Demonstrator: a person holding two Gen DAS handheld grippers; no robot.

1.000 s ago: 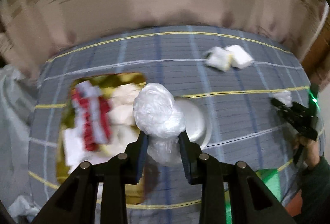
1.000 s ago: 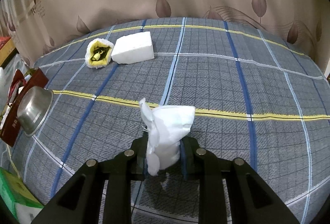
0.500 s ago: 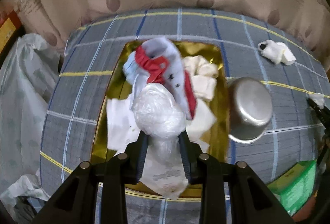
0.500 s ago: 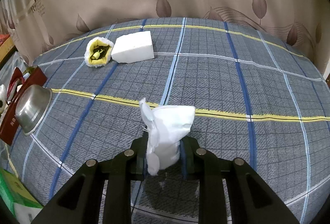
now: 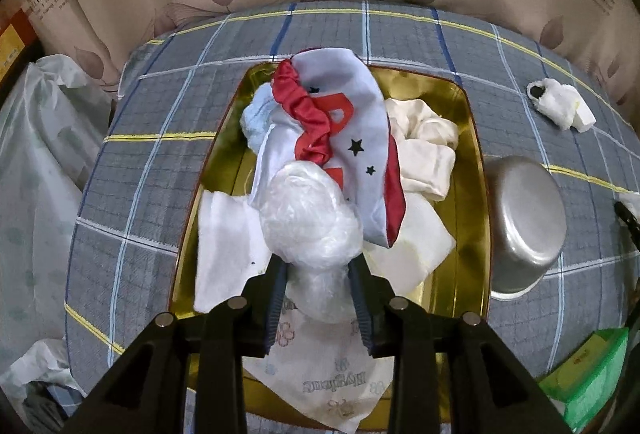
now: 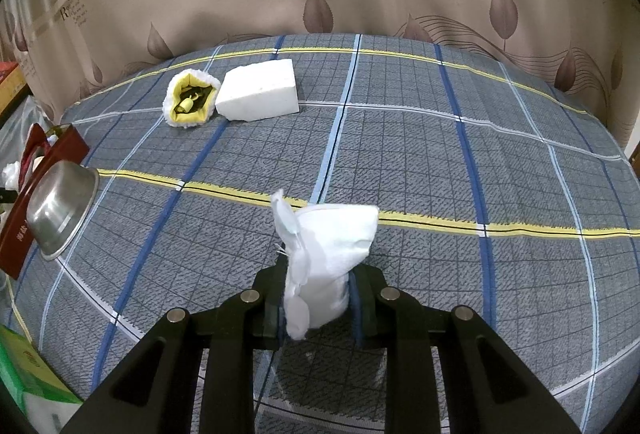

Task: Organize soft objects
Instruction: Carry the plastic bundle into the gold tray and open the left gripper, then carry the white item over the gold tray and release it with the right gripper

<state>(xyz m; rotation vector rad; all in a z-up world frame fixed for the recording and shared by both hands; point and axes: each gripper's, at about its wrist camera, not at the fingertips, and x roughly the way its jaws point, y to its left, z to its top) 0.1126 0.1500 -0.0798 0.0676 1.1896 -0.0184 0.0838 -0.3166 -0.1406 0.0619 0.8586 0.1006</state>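
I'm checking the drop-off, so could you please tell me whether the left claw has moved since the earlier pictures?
Yes. The left claw, its jaws opening around the plastic bundle, has travelled from beside the gold tray to directly above it.

One gold tray [image 5: 472,138], one steel bowl [image 5: 524,226], two tools [image 5: 318,290] [image 6: 320,298], one white block [image 6: 260,94]

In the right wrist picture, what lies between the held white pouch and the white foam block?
Only bare checked cloth lies between the white pouch and the foam block, in the right wrist view.

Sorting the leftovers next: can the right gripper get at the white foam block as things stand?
Probably not yet: the path over the cloth looks clear, but the right gripper is shut on a white pouch; the white foam block lies far off.
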